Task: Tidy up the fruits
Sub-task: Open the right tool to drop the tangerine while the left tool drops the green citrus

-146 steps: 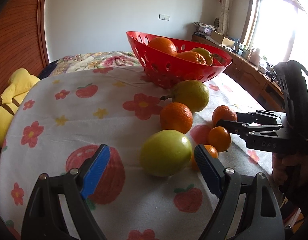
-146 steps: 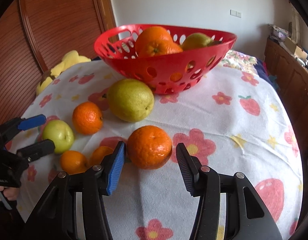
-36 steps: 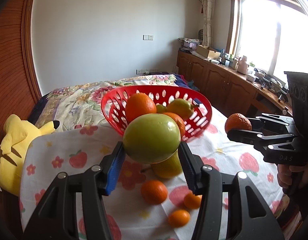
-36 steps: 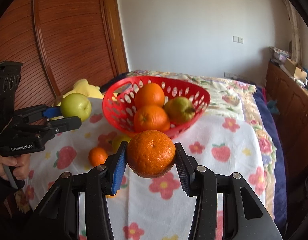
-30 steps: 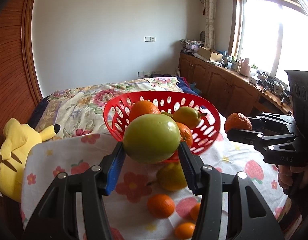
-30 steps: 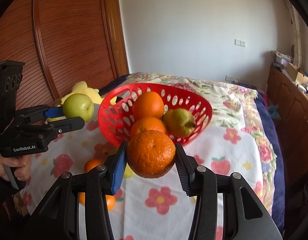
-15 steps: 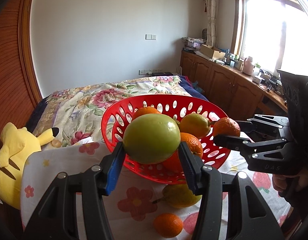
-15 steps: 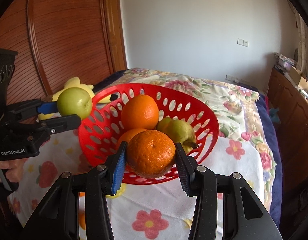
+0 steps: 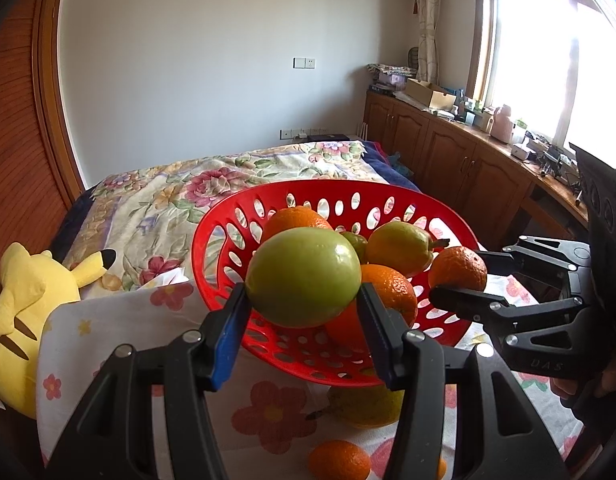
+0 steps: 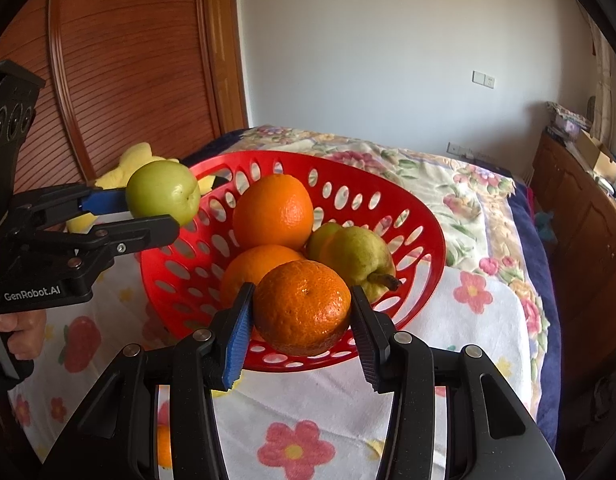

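My left gripper (image 9: 304, 312) is shut on a green apple (image 9: 304, 277) and holds it over the near rim of the red basket (image 9: 228, 216). It also shows in the right wrist view (image 10: 148, 216) at the basket's left rim, with the apple (image 10: 163, 192). My right gripper (image 10: 302, 336) is shut on an orange (image 10: 302, 306) above the basket's (image 10: 420, 216) near rim; in the left wrist view that gripper (image 9: 460, 276) and orange (image 9: 458, 268) are at the basket's right rim. The basket holds oranges (image 10: 273, 210) and a pear (image 10: 356, 256).
A pear (image 9: 364, 406) and small oranges (image 9: 338, 460) lie on the flowered cloth (image 9: 108, 332) in front of the basket. A yellow plush toy (image 9: 24, 308) lies at the left. A flowered bedspread (image 10: 460, 188) is behind. Wooden cabinets (image 9: 460, 168) stand at the right.
Both grippers have moved forward with their fruit, from short of the basket to over its rim. The basket now looms larger in both views.
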`<move>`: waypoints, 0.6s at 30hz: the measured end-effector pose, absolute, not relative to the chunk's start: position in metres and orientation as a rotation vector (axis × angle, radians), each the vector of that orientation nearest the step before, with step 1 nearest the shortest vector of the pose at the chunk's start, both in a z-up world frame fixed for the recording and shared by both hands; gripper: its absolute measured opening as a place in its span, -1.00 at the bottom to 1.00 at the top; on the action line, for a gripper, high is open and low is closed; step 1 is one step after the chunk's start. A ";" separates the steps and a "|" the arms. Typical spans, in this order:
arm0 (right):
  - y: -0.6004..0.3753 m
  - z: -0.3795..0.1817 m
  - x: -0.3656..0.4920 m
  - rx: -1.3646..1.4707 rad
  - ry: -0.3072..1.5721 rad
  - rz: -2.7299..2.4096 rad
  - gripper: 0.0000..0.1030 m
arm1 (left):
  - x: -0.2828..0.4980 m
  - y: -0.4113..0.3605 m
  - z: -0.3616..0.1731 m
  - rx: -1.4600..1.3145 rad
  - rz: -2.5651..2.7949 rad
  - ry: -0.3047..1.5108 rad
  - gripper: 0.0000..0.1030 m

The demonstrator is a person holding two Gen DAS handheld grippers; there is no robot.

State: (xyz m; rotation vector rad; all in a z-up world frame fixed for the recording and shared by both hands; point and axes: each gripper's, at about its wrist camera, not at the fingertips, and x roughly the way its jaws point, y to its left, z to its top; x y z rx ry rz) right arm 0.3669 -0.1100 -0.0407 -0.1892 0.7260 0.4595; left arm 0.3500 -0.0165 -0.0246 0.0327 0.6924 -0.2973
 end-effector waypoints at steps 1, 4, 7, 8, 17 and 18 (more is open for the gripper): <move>-0.109 -0.042 0.367 -0.190 0.728 0.455 -0.09 | 0.351 -0.017 -0.026 0.035 -0.293 0.696 0.03; -0.110 -0.042 0.367 -0.187 0.726 0.452 -0.08 | 0.354 -0.018 -0.028 0.033 -0.294 0.707 0.04; -0.111 -0.042 0.368 -0.174 0.728 0.455 -0.07 | 0.357 -0.020 -0.031 0.042 -0.281 0.725 0.05; -0.112 -0.042 0.368 -0.170 0.729 0.454 -0.05 | 0.357 -0.020 -0.032 0.041 -0.278 0.730 0.05; -0.114 -0.038 0.357 -0.151 0.720 0.434 -0.01 | 0.341 -0.015 -0.020 0.040 -0.274 0.691 0.12; -0.114 -0.037 0.353 -0.151 0.715 0.433 -0.01 | 0.338 -0.014 -0.019 0.036 -0.277 0.687 0.15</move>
